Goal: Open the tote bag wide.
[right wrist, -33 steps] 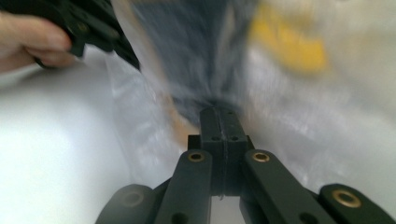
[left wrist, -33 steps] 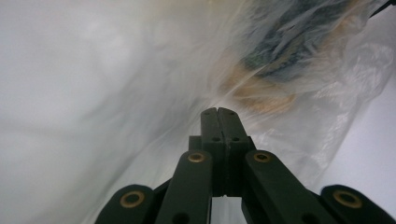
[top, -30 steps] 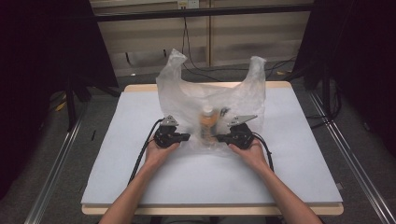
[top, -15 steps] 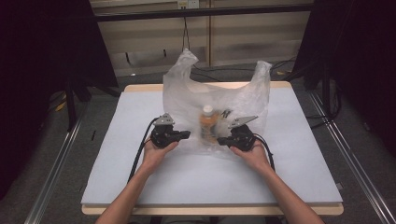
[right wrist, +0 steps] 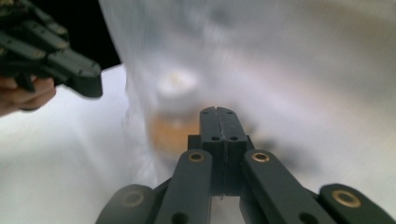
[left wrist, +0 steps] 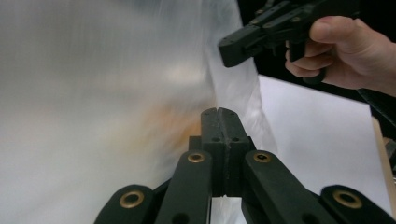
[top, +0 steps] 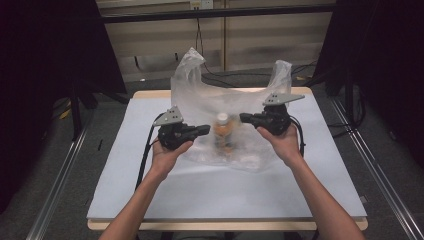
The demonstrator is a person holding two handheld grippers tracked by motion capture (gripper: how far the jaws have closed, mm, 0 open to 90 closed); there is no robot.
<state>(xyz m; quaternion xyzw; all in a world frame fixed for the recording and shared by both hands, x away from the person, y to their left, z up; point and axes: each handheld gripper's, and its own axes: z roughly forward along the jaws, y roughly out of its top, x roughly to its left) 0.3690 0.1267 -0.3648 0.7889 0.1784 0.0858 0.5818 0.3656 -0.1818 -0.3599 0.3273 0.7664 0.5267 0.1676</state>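
Clear thin plastic, crinkly and floppy, that's what I'm wrestling with: a plastic bag (top: 227, 107) standing up on the white table (top: 150, 200) with its two handles poking upward. Inside it there's a bottle (top: 223, 131), upright, white cap on top, orange-brown below, sitting roughly dead centre between my two tools.

Left gripper (top: 202, 131) has its jaws pressed fully together, and so does the right gripper (top: 246, 118). In the left gripper view (left wrist: 219, 114) and the right gripper view (right wrist: 218, 114) the film sits right at the closed tips, so I think each one is pinching a bit of bag wall, but the picture is smeared with blur and I honestly can't swear there's plastic between the pads.

What matters for whatever comes next: the bottle's long axis is vertical, and it lies straight ahead of both tips, the left one pointing in from its left side and the right one from its right, slightly higher and farther back on the table. Both look about equally near to it; the left tip maybe a hair closer. The bag is the only thing between the tips and the bottle, and it's soft and see-through, so it'll give no support. I'd guess the bottle tips easily if the walls get tugged unevenly.
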